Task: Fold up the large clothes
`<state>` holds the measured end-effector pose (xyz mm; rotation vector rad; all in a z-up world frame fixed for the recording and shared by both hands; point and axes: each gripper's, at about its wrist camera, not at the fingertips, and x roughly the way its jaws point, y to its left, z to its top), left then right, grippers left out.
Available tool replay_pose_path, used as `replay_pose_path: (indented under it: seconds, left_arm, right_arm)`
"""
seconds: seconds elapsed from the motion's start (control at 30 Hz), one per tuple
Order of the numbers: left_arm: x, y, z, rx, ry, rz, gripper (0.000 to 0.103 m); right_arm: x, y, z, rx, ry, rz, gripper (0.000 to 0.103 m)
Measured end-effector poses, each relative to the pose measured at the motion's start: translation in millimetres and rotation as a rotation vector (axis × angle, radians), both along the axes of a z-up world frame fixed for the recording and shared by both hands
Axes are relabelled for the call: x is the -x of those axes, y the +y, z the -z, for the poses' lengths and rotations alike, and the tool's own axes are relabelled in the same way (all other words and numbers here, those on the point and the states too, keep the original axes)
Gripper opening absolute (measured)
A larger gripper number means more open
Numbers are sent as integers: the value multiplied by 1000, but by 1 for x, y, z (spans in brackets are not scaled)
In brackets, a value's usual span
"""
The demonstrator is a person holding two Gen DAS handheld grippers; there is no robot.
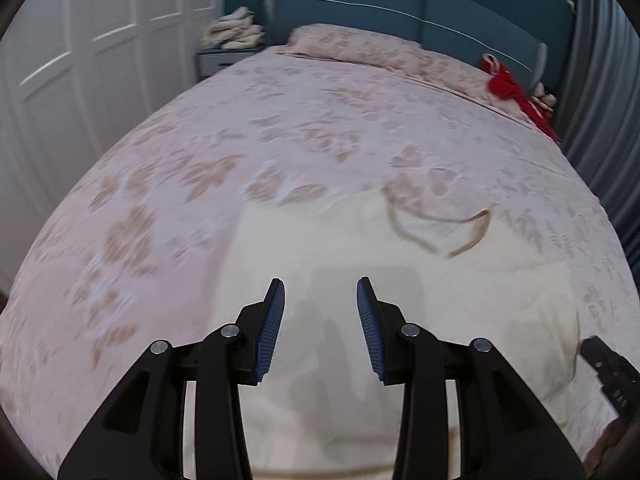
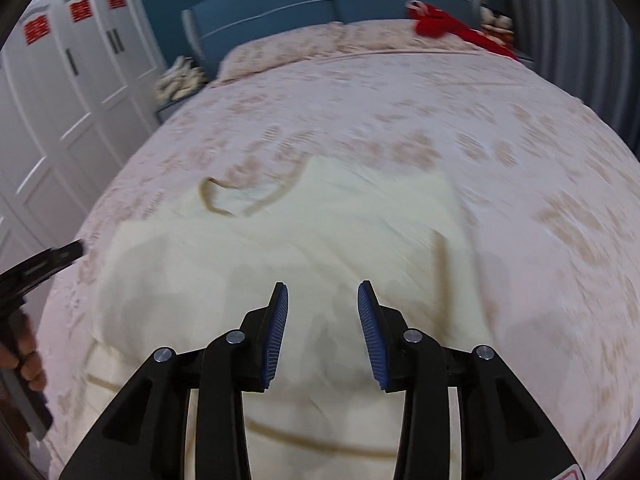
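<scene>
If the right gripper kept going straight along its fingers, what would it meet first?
Most likely the cream-coloured garment with tan trim spread on the floral bedspread. The open right gripper points down at it with nothing between, though depth is hard to judge.

Floral pink bedspread fills most of frame. Matching pillow at top centre against teal headboard. Red garment upper right by pillow edge. White wardrobe doors upper left. Pile of pale cloth on nightstand beside headboard. Grey curtain right edge.
</scene>
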<state>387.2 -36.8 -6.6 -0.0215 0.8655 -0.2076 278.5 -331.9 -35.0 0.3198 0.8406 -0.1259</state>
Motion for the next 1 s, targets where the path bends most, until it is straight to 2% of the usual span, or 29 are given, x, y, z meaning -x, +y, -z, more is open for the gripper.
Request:
replay_pose_path:
  seconds: [0.1,0.17,0.37,0.57,0.73,0.87,0.9,0.93,1.0]
  left_arm:
    - [-32,-22,5,-23,10,17,36]
    - [-54,-32,15,-27,33,13,36]
    - [-111,-24,59,-13,135,-51,35]
    - [-133,-9,88,-33,152,-92,35]
    - [-144,15,94,30,142,-138,36]
    - [-152,20,108,30,150,-141,35]
    - [-153,17,109,15,142,-136,35]
    - [-153,15,110,1,133,-134,35]
    - [-153,12,110,-13,122,-133,35]
  right_arm:
    - [-41,15,-2,15,-4,-55,33]
    - [-69,23,1,-14,1,-98,33]
    - [-156,57,30,-81,71,-194,33]
    - [-203,86,58,-112,117,-247,33]
    - [-232,107,71,-146,112,-264,33]
    - [-254,121,87,-127,137,-275,33]
    - [-257,123,89,-120,140,-277,27]
    - [-260,124,92,-105,142,-280,3]
    - [-260,123,94,-87,132,-273,2]
